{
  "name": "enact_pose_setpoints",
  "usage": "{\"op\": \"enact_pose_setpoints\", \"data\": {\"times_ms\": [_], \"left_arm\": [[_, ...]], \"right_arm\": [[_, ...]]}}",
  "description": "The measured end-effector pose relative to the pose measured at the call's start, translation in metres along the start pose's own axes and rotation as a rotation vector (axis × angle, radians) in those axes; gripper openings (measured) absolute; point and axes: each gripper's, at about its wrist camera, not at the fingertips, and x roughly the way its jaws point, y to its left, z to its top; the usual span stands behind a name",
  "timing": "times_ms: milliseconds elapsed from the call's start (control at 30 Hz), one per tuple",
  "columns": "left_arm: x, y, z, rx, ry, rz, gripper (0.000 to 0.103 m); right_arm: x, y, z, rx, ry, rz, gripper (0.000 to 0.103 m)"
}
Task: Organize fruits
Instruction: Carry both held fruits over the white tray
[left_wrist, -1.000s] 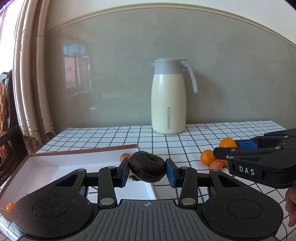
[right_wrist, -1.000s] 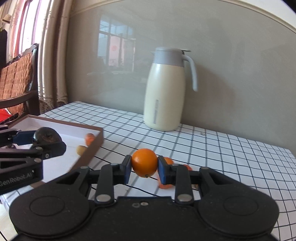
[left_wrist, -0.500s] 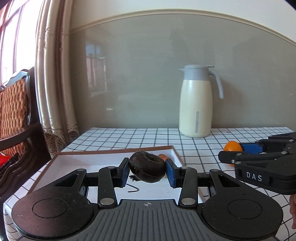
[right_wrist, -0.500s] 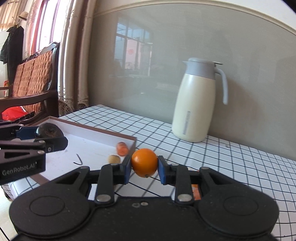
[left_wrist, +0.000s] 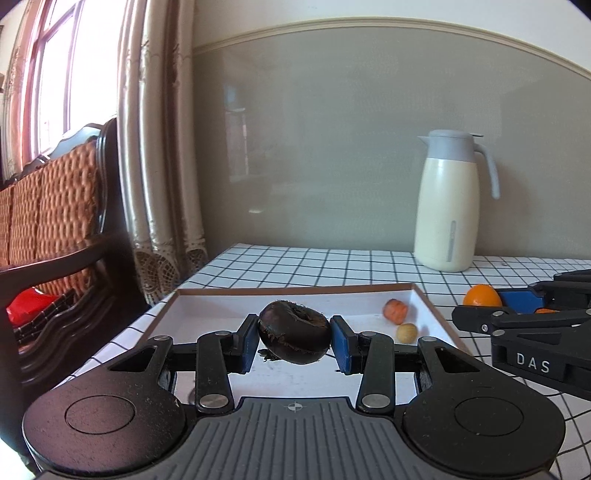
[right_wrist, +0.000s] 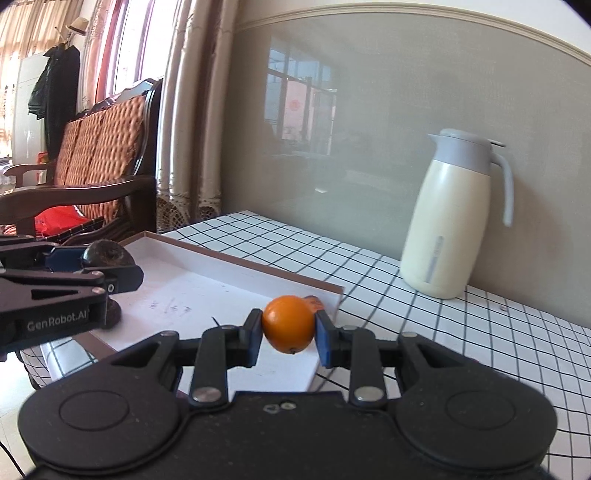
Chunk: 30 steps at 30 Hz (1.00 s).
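Observation:
My left gripper is shut on a dark, wrinkled fruit and holds it above the white tray with a brown rim. My right gripper is shut on an orange and holds it over the tray's right part. A small reddish fruit and a small yellowish fruit lie in the tray's far right corner. In the left wrist view the right gripper with the orange shows at the right. In the right wrist view the left gripper shows at the left.
A cream thermos jug stands at the back of the checked tablecloth by the wall. A dark wooden bench with woven cushions stands left of the table. Another dark fruit lies in the tray under the left gripper.
Both grippers have moved left with their fruit and now hang over the tray. The loose oranges on the cloth have dropped out of the left wrist view.

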Motion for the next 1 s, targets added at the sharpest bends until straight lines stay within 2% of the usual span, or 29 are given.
{"op": "enact_pose_setpoints", "data": {"times_ms": [400,1000], "left_arm": [[0.019,0.035,-0.003,-0.034,0.019,0.065,0.042],[0.059,0.063,0.002,-0.098,0.054,0.106,0.042]], "right_arm": [[0.017,0.023,0.008,-0.008,0.000,0.041,0.021],[0.056,0.020,0.021,-0.002,0.011,0.041,0.021]]}}
